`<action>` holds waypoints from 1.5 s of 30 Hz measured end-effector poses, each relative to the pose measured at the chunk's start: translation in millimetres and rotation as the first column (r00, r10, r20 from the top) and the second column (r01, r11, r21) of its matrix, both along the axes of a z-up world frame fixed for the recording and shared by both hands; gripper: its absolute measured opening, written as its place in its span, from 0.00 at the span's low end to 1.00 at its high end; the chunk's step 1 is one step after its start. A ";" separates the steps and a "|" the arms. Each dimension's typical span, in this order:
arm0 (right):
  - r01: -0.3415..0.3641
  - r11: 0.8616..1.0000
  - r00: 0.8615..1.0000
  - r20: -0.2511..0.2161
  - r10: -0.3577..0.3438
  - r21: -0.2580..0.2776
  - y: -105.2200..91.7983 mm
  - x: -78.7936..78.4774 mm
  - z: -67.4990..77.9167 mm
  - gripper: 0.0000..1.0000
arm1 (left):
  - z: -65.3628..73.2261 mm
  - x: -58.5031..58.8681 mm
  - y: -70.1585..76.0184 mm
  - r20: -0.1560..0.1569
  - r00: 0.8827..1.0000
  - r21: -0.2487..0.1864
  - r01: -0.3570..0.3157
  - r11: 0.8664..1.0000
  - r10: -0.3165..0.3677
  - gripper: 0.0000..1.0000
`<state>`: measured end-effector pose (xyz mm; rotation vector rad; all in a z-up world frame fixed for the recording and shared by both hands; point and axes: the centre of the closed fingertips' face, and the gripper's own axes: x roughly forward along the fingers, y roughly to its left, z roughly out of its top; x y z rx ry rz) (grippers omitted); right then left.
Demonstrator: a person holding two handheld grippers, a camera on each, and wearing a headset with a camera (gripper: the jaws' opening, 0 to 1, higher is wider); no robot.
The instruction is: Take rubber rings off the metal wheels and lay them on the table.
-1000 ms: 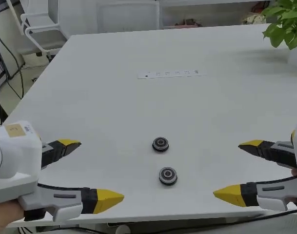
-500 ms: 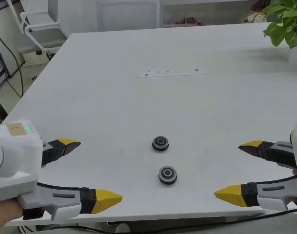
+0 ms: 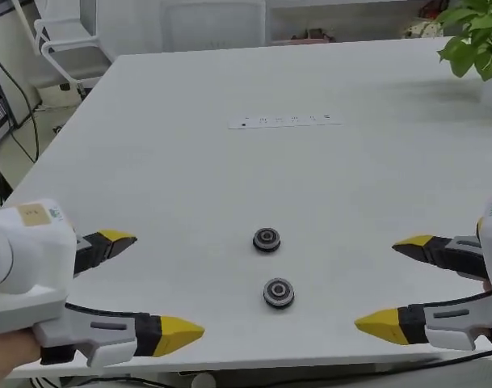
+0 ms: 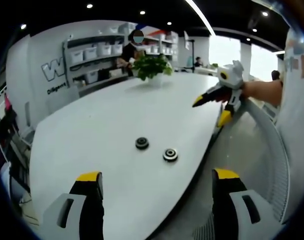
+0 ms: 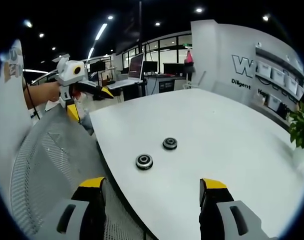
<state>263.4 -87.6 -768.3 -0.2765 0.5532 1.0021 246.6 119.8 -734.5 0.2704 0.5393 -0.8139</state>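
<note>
Two small metal wheels with black rubber rings lie flat near the table's front edge: a far wheel point(image 3: 267, 239) point(image 4: 142, 143) point(image 5: 169, 143) and a near wheel point(image 3: 278, 293) point(image 4: 170, 155) point(image 5: 144, 161). My left gripper point(image 3: 153, 284) point(image 4: 159, 182) hovers open at the front left, well clear of both wheels. At the front right, my right gripper point(image 3: 384, 283) point(image 5: 152, 189) is open too, with nothing between its yellow-tipped fingers. Each gripper faces the wheels from its side.
The wide white table point(image 3: 294, 170) carries a flush socket strip point(image 3: 284, 121) further back. A potted plant point(image 3: 475, 40) stands at the far right corner. Chairs point(image 3: 64, 48) stand beyond the far left edge. Shelves and people are in the background of the left gripper view.
</note>
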 end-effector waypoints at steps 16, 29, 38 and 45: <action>-0.026 1.000 1.000 0.007 0.026 0.000 3.9 16.4 1.5 0.74 | -1.4 15.8 -5.2 -0.001 1.000 0.001 0.018 1.000 -0.018 0.91; -0.067 0.998 0.998 0.014 0.067 -0.015 13.8 30.5 -5.9 0.73 | -10.8 30.9 -8.6 -0.003 0.998 0.041 0.061 0.997 -0.061 0.90; -0.071 0.997 0.997 -0.015 0.071 0.009 18.1 40.6 -16.0 0.73 | -21.4 38.7 -13.6 -0.023 0.996 0.053 0.088 0.995 -0.087 0.89; -0.135 0.991 0.991 -0.007 0.134 -0.018 23.2 39.2 -26.8 0.73 | -35.2 38.9 -22.4 -0.049 0.991 0.069 0.124 0.990 -0.121 0.89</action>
